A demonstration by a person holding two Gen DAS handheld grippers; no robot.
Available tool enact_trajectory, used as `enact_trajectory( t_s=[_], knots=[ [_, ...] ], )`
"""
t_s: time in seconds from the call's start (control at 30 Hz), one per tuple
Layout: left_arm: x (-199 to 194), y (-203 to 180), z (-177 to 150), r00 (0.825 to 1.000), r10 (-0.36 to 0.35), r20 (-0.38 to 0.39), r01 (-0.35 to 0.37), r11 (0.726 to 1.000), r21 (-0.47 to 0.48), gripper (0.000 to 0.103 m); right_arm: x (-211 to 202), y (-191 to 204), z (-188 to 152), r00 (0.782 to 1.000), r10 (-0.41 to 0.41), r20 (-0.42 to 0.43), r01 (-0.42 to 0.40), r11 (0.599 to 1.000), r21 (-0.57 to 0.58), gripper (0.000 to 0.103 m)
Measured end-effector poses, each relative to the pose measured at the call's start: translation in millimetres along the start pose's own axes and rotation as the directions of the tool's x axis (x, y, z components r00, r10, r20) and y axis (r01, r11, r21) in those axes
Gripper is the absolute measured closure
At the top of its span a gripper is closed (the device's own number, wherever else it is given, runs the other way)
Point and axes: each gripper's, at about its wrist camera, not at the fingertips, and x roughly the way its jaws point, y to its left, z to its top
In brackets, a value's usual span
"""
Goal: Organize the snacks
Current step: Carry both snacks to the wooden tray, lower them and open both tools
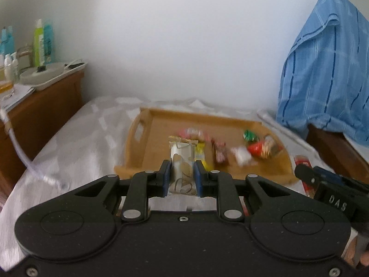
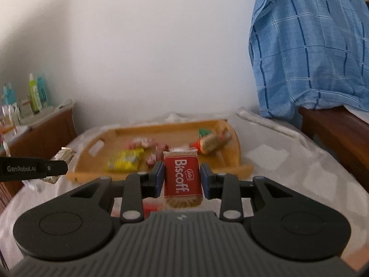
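Left wrist view: my left claw point(image 1: 182, 177) is clamped on a white-and-gold snack packet point(image 1: 182, 165), held above the bed near the wooden tray point(image 1: 138, 138).
Left risk: I judge the slick wrapper could slide out.
Right wrist view: my right claw point(image 2: 182, 177) is clamped on a Biscoff packet point(image 2: 182, 177), tray point(image 2: 233, 143) just beyond.
Right risk: squeezing may crack the biscuit; both claws could bump over the tray.

White-covered bed point(image 1: 76, 138), wooden tray point(image 1: 147, 129) on it, clear tube point(image 1: 20, 152) at its edge
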Motion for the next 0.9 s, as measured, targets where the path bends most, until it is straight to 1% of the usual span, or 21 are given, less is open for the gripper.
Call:
enact_trajectory(
  t_s=[0.17, 0.3, 0.4, 0.5, 0.63, 0.77, 0.9],
  knots=[
    [32, 10, 32, 1.0, -0.018, -0.005, 0.018, 1.0, -0.015, 0.083, 28, -2, 38, 1.0, 0.028, -0.003, -0.027, 0.999, 0.031, 0.065],
    [70, 19, 54, 0.999, -0.021, -0.047, 0.019, 0.999, -0.034, 0.083, 60, -5, 64, 0.999, 0.049, -0.021, -0.048, 0.998, 0.045, 0.065],
    [102, 25, 67, 0.997, -0.026, -0.066, 0.023, 0.999, -0.041, 0.083, 89, -8, 76, 0.996, 0.068, -0.05, -0.065, 0.996, 0.057, 0.065],
    [135, 31, 75, 0.995, -0.028, -0.095, 0.022, 0.998, -0.063, 0.083, 120, -8, 82, 0.993, 0.067, -0.098, -0.06, 0.996, 0.071, 0.065],
    [176, 35, 79, 0.992, -0.017, -0.125, 0.01, 0.998, -0.055, 0.083, 160, -11, 85, 0.988, 0.047, -0.145, -0.035, 0.996, 0.085, 0.065],
    [204, 39, 75, 0.987, -0.023, -0.159, 0.01, 0.997, -0.083, 0.083, 194, -11, 82, 0.983, 0.019, -0.183, -0.006, 0.998, 0.068, 0.065],
    [223, 37, 69, 0.985, 0.003, -0.174, -0.013, 0.998, -0.056, 0.083, 218, -10, 76, 0.976, 0.002, -0.22, 0.01, 0.999, 0.053, 0.065]
  ],
)
